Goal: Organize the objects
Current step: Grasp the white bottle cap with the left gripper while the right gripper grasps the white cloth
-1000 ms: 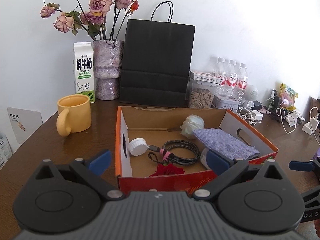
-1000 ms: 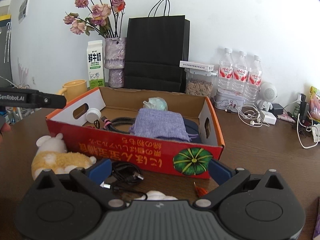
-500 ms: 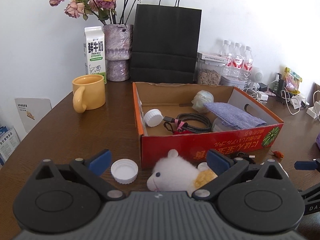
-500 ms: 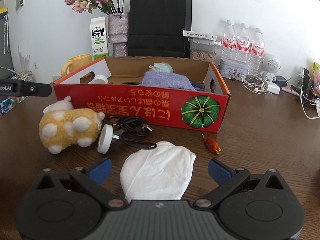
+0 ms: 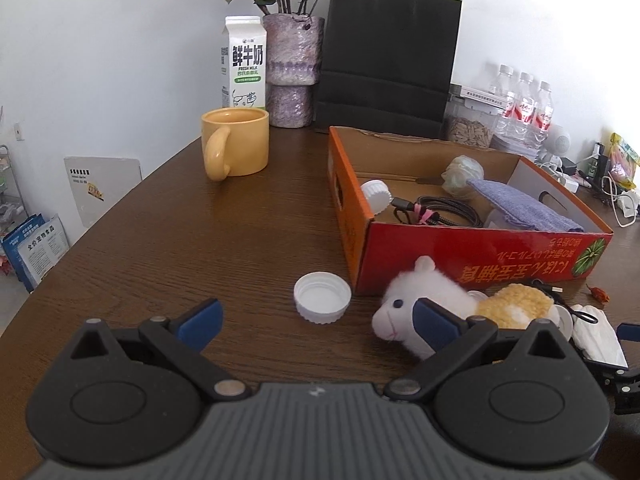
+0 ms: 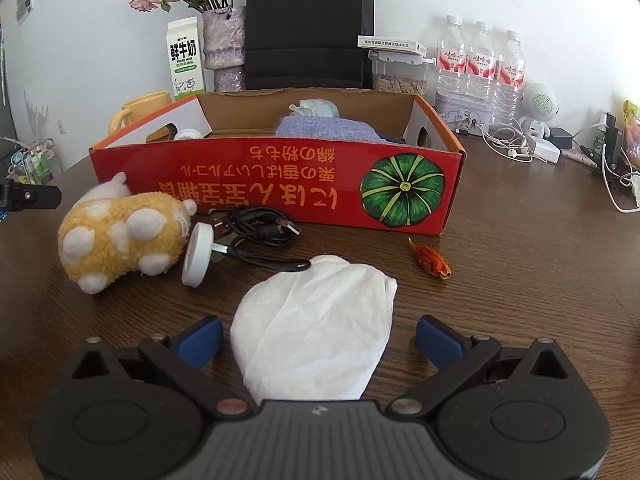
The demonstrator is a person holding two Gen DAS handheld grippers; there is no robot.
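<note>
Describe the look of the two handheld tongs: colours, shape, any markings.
Both match. The left tongs and right tongs each have a grey ribbed central body, two black rounded housings with circular discs, angular black linkage arms with silver pivot pins, and blue fingertip pads. A small pale logo marks the grey body. No sleeves or cables show.

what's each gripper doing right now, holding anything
Left gripper: open, holding nothing, white cap on the table ahead of it.
Right gripper: open, holding nothing, white tissue lying between its fingers.
</note>
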